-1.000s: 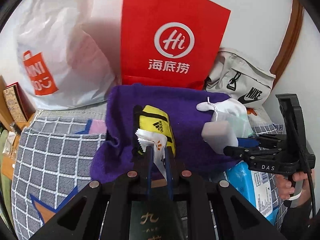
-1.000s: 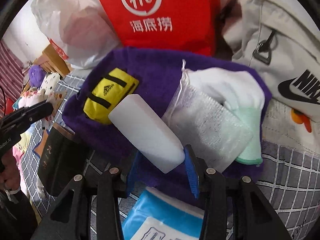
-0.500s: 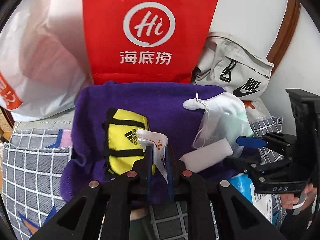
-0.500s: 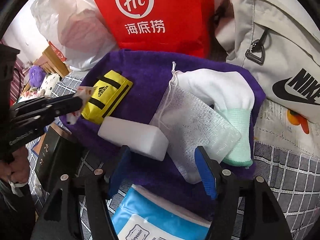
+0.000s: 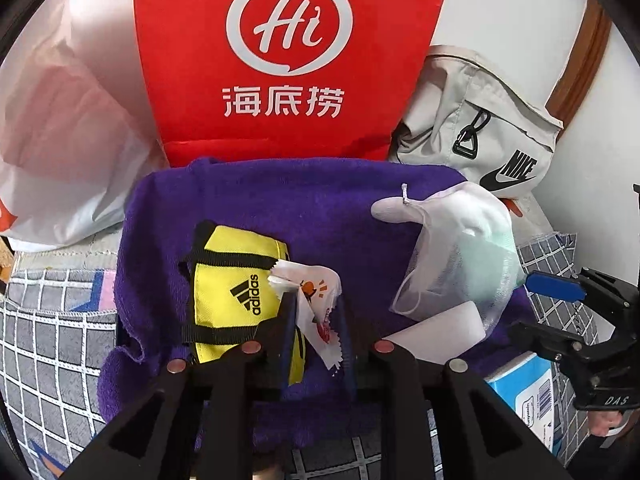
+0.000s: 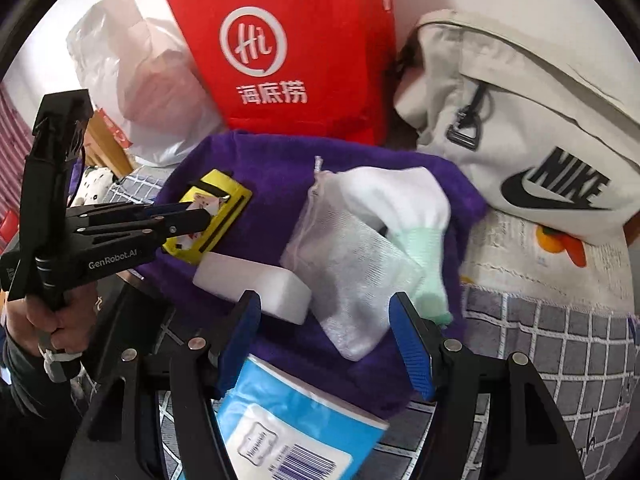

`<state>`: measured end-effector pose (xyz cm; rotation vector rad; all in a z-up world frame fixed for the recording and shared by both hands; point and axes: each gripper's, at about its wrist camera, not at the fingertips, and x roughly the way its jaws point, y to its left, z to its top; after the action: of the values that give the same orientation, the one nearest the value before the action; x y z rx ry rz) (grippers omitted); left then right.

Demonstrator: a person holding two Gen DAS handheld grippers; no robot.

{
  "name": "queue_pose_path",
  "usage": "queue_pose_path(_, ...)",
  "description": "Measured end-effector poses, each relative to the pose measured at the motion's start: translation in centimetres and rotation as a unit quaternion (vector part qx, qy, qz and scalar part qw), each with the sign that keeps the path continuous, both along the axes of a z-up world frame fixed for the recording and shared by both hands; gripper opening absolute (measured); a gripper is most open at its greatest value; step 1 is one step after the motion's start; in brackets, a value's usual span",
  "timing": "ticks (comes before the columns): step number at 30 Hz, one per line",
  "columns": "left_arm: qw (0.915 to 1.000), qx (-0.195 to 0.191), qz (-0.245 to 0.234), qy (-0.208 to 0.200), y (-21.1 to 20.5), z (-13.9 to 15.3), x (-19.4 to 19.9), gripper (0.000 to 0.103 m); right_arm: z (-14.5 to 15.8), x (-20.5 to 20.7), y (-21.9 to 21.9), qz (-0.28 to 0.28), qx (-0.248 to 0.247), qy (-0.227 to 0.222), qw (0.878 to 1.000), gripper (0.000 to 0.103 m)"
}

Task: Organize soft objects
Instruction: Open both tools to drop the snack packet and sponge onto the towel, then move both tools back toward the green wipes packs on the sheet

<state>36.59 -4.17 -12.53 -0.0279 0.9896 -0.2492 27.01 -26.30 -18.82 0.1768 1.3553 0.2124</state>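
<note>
While pinching a small white sachet (image 5: 316, 300) with serrated edges and an orange print, left gripper (image 5: 318, 320) jaws nearly closed on it, poised just above the right edge of a yellow pouch (image 5: 232, 292). Seen again from the right wrist: same sachet (image 6: 206, 204) nipped at the tips, over the pouch (image 6: 212, 216). Right gripper (image 6: 324, 328) jaws spread wide, holding nothing, blue pads on either side of a white sponge (image 6: 256, 284) and a mesh bag (image 6: 352, 276). Sponge lying flat on a purple towel (image 6: 264, 168), touching the bag's left side, just beside the pouch. White-and-mint sock (image 6: 408, 216) tucked partly inside the bag, cuff end hanging off toward the right. Towel (image 5: 280, 200) spread over a checked bed cover (image 5: 48, 340), carrying pouch, sponge (image 5: 436, 332), bag (image 5: 452, 276) and sock. Blue tissue pack (image 6: 288, 408) near the towel's front edge, under the right gripper. Behind the towel, standing against the wall: red paper bag (image 5: 288, 52), white plastic bag (image 5: 68, 132) to its left, beige Nike bag (image 5: 480, 120) to its right.
</note>
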Motion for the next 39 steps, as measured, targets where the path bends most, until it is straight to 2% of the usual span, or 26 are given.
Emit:
queue_pose_path(1,1.0000,0.001,0.004,-0.001,0.0,0.1,0.0,0.035,0.0,-0.1,-0.2,-0.003,0.000,0.000,1.000,0.066)
queue_pose_path(2,1.0000,-0.001,0.006,-0.004,0.1,0.2,0.0,0.045,0.1,-0.2,-0.3,-0.006,-0.001,0.000,1.000,0.066)
queue_pose_path(3,0.9999,-0.003,0.007,-0.007,0.2,0.4,0.0,0.048,0.2,-0.3,-0.4,-0.009,-0.001,0.000,1.000,0.066)
queue_pose_path(8,0.9997,0.005,0.021,-0.013,0.7,1.3,-0.3,0.054,1.1,-1.1,-0.2,-0.009,-0.002,-0.006,1.000,0.066)
queue_pose_path(14,0.9986,0.023,0.041,-0.023,1.3,2.5,-1.7,0.070,2.6,-2.8,0.2,-0.012,0.001,-0.014,1.000,0.066)
queue_pose_path(20,0.9980,0.020,0.051,-0.031,2.4,3.9,-3.9,0.070,4.4,-5.0,0.8,-0.017,0.004,-0.019,1.000,0.066)
queue_pose_path(28,0.9968,0.009,0.062,-0.049,5.1,5.6,-9.8,0.070,6.7,-9.3,2.1,-0.027,0.017,-0.027,0.999,0.066)
queue_pose_path(33,0.9957,0.018,0.070,-0.059,6.6,5.8,-14.1,0.070,7.4,-13.0,3.0,-0.031,0.030,-0.020,0.999,0.066)
queue_pose_path(39,0.9952,-0.012,0.082,-0.051,8.0,4.7,-18.2,0.070,7.4,-17.2,4.6,-0.040,0.040,-0.005,0.998,0.068)
